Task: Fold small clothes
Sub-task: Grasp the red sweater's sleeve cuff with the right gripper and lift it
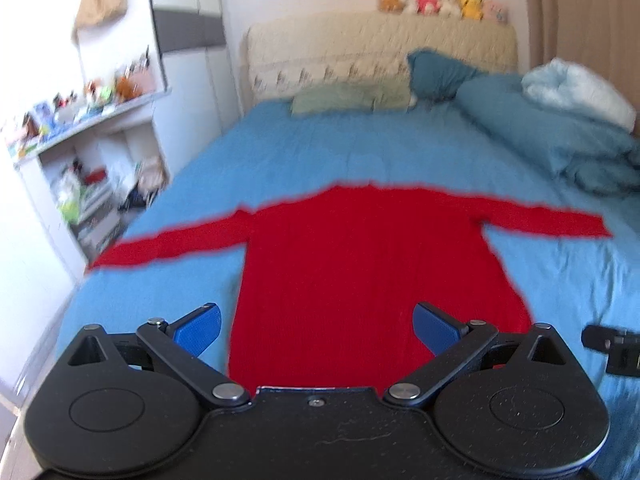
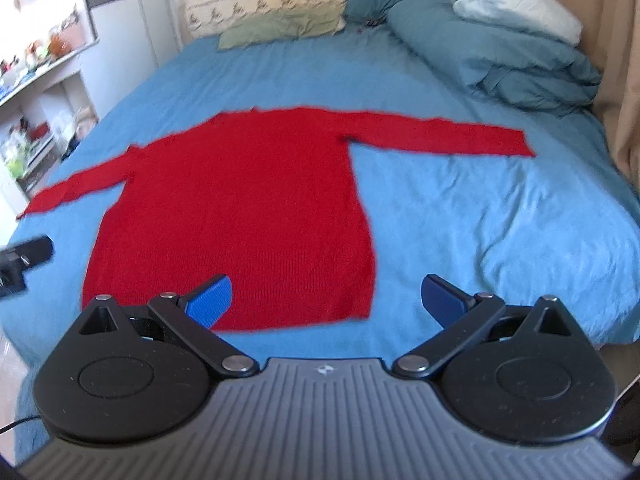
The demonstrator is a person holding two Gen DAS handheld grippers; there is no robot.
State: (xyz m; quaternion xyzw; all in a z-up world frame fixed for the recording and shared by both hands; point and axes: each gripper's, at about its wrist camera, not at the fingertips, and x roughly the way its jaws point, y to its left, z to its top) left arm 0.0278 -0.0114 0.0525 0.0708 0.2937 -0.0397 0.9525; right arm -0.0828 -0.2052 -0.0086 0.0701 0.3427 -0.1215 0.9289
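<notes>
Home bedroom: bed (image 2: 280,80), pillows (image 2: 280,26), plush toys (image 1: 440,0), cluttered shelves (image 1: 88,152).

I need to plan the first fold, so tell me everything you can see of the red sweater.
The red sweater is a long-sleeved knit, fine ribbing showing near its hem. It lies flat and unfolded on the blue bedsheet, hem toward the cameras, neckline toward the headboard, both sleeves stretched out sideways. Only the sheet touches it. The left gripper and right gripper are near its hem, both open, holding nothing.
</notes>
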